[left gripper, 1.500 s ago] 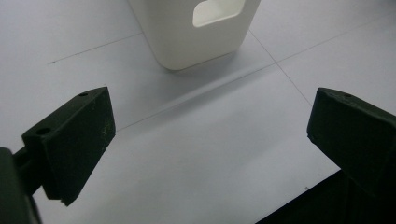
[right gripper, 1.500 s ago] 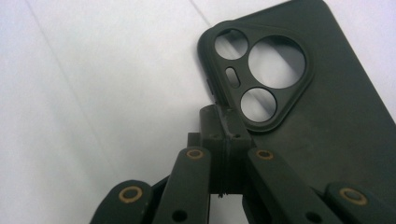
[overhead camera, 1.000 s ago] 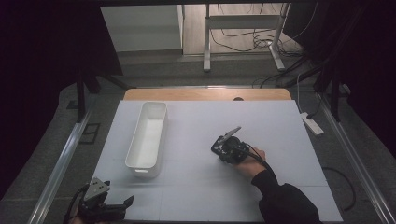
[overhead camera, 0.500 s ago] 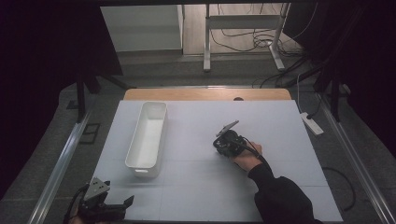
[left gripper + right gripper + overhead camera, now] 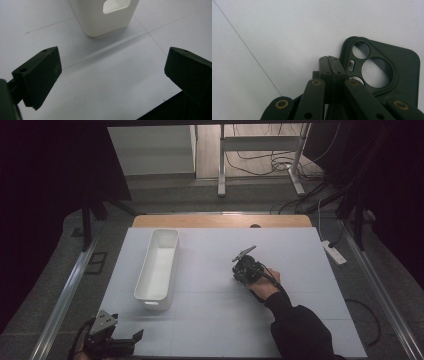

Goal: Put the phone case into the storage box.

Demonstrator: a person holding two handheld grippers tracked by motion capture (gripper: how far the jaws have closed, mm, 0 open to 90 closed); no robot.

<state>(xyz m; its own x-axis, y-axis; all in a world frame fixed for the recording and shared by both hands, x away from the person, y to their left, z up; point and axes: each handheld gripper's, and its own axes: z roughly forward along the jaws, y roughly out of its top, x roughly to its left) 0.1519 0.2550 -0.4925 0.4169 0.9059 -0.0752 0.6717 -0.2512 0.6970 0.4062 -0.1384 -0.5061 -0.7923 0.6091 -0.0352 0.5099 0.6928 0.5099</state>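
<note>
Phone case point(image 5: 244, 253) pinched by one edge in the pressed-together right hand-held gripper point(image 5: 329, 62), tilted up off the desk point(image 5: 210, 320), right of the white bin point(image 5: 159, 265). Barely shifted since a second ago, so seemingly paused mid-carry. Left hand-held gripper point(image 5: 112, 60) spread wide, empty.

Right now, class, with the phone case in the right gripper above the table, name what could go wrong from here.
1. The right gripper pinches the phone case only at its edge beside the camera cut-outs, so it may swing or slip out.
2. The white bin lies well to the side across the table; a carry there might shake the case loose.
</note>
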